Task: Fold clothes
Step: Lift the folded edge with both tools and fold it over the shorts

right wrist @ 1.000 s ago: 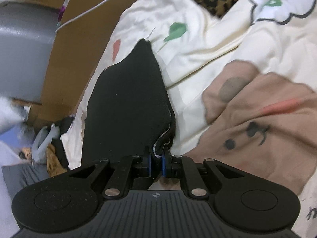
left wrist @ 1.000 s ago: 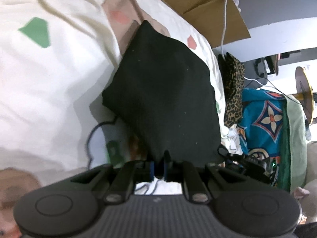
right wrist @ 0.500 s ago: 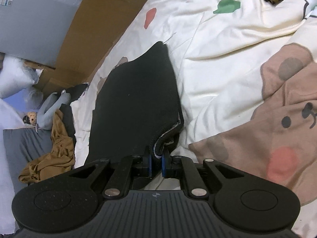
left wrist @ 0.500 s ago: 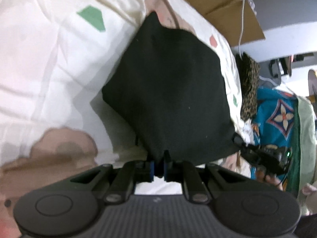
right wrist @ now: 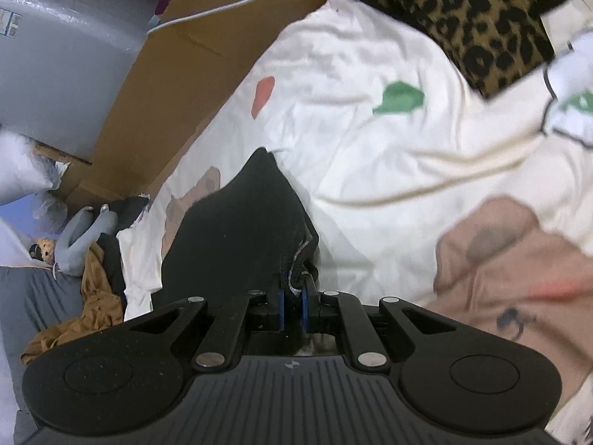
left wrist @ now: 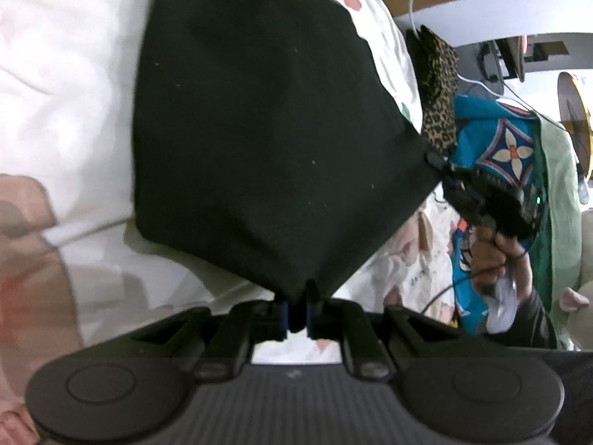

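A black garment (left wrist: 267, 129) hangs stretched over a white patterned bedsheet (left wrist: 55, 85). My left gripper (left wrist: 295, 313) is shut on one near corner of it. In the left wrist view the right gripper (left wrist: 441, 165) pinches the opposite corner, with a hand (left wrist: 493, 256) holding it. From the right wrist camera, the black garment (right wrist: 241, 230) runs away from my right gripper (right wrist: 292, 309), which is shut on its folded hem. The cloth's far tip rests on the sheet (right wrist: 370, 155).
A leopard-print cloth (right wrist: 463, 18) lies at the bed's far end. A cardboard box (right wrist: 178, 85) and a white cable (right wrist: 237, 3) stand beside the bed. Brown clothing (right wrist: 89, 311) and a grey toy (right wrist: 78, 237) lie at the left. A blue patterned fabric (left wrist: 496, 148) sits right.
Both grippers have lifted and spread the black garment, so it now fills more of the left wrist view. The right gripper's view has swung, bringing the leopard-print cloth closer.
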